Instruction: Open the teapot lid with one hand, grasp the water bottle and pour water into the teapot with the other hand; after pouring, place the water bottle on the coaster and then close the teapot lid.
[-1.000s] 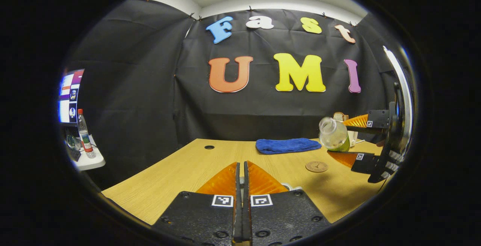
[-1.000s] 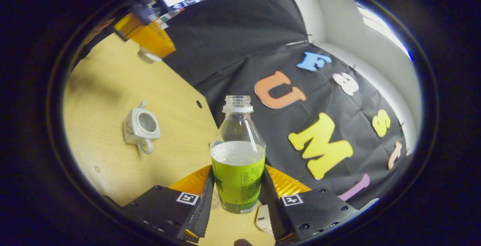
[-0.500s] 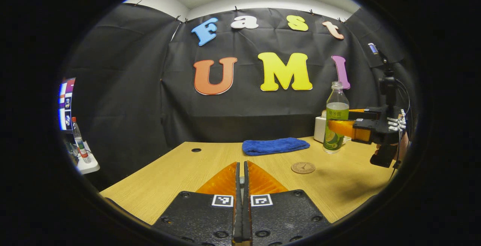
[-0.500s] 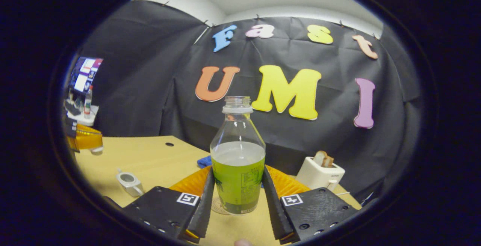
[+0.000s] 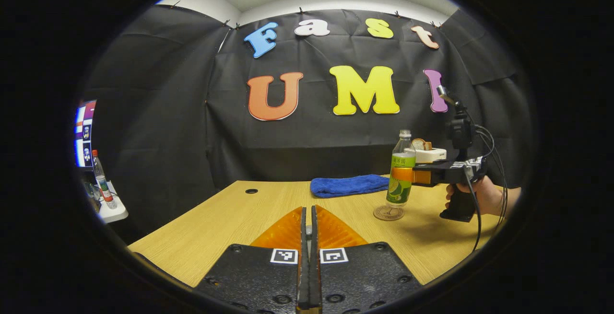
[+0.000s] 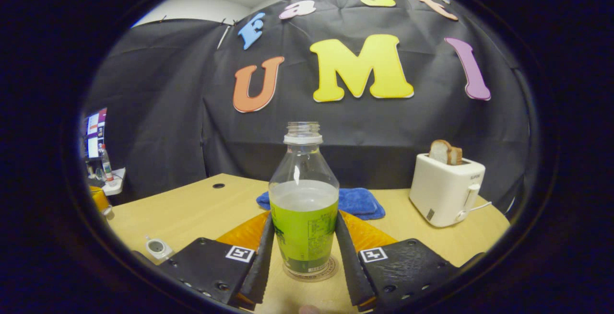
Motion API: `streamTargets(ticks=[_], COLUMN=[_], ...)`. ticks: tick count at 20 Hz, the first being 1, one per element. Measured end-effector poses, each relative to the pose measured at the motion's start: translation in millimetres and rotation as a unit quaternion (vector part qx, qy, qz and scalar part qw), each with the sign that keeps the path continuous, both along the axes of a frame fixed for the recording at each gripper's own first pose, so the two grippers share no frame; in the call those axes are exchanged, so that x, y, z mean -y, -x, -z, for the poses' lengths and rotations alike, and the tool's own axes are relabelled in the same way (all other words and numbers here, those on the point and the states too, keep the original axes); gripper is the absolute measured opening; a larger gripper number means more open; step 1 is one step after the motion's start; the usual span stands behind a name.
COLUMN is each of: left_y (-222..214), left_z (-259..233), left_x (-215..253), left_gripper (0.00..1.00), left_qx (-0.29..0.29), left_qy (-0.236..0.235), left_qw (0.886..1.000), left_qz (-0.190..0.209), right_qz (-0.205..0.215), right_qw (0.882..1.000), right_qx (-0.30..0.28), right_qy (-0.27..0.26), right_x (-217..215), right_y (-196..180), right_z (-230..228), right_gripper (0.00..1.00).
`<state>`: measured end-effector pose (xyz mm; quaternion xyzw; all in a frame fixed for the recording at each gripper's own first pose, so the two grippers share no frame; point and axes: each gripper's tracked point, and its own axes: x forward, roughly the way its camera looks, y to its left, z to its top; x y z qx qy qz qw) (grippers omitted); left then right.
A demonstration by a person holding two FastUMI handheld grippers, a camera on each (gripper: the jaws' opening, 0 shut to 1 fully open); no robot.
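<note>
A clear water bottle with a green label and no cap stands upright, its base at the round wooden coaster. My right gripper is shut on the bottle, one finger pressing on each side. In the left gripper view the same bottle sits over the coaster, with the right gripper and a hand behind it. The white teapot stands open at the table's left. My left gripper is shut; in the right gripper view it holds the white lid above the table.
A folded blue cloth lies at the back of the wooden table. A white toaster with bread stands at the back right. A small side table with a bottle and a screen is off to the left.
The right gripper swung the bottle from tilted to upright, then lowered it to the left onto the coaster. The left gripper has stayed shut and has barely moved.
</note>
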<state>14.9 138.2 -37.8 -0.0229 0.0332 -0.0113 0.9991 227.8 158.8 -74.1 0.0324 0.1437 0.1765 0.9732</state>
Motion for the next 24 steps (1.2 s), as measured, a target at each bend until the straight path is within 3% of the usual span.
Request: streamTargets(ticks=[10, 16, 17, 19, 24], left_y=[-2, -5, -5, -5, -13], left_z=[4, 7, 7, 7, 8], left_x=[-1, 0, 0, 5, 16], left_gripper=[0.03, 0.02, 0.03, 0.03, 0.03], left_qx=[0.000, 0.001, 0.000, 0.003, 0.007], left_qy=[0.000, -0.004, -0.003, -0.002, -0.002], left_qw=[1.000, 1.000, 1.000, 1.000, 1.000], left_qz=[0.002, 0.001, 0.001, 0.003, 0.005], right_qz=[0.015, 0.008, 0.007, 0.006, 0.005], right_qw=[0.999, 0.999, 0.999, 0.999, 0.999], right_qx=[-0.002, -0.005, -0.005, -0.007, -0.003], right_qy=[0.029, 0.039, 0.038, 0.036, 0.047], right_x=[-2, -5, -5, -2, 30], right_y=[-14, -8, -8, -1, 41], right_z=[23, 26, 23, 20, 9], right_gripper=[0.67, 0.77, 0.89, 0.98, 0.98])
